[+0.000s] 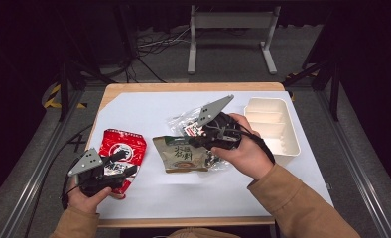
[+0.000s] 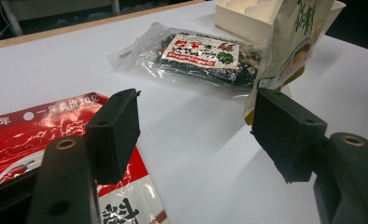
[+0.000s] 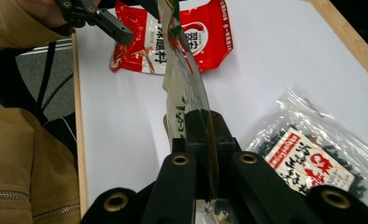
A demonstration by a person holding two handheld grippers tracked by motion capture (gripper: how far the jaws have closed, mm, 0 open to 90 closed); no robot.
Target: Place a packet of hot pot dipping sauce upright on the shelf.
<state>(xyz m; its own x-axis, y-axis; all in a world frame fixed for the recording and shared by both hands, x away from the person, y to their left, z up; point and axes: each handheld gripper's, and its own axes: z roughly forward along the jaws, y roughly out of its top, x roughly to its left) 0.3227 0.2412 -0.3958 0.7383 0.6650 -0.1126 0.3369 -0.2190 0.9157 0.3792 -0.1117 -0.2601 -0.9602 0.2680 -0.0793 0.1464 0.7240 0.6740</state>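
1. At the left of the high view, the left gripper (image 1: 125, 165) rests low over a red snack packet (image 1: 124, 147) lying flat on the white table cover (image 1: 149, 111). Its jaws stand apart with nothing between them, and one jaw hovers just above the packet's edge.
2. In the middle, the right gripper (image 1: 196, 142) is clamped on the edge of an olive-green seasoning pouch (image 1: 180, 153), holding it partly raised off the table.
3. Just behind the pouch lies a clear bag of dark dried seaweed (image 1: 189, 124) with a red and white label.
4. At the right stands a cream divided tray (image 1: 273, 130), apart from the pouch and holding nothing that can be seen.
5. Risk: the grip catches only a thin strip of slick film, so the hanging pouch could slip free or swing into the seaweed bag.
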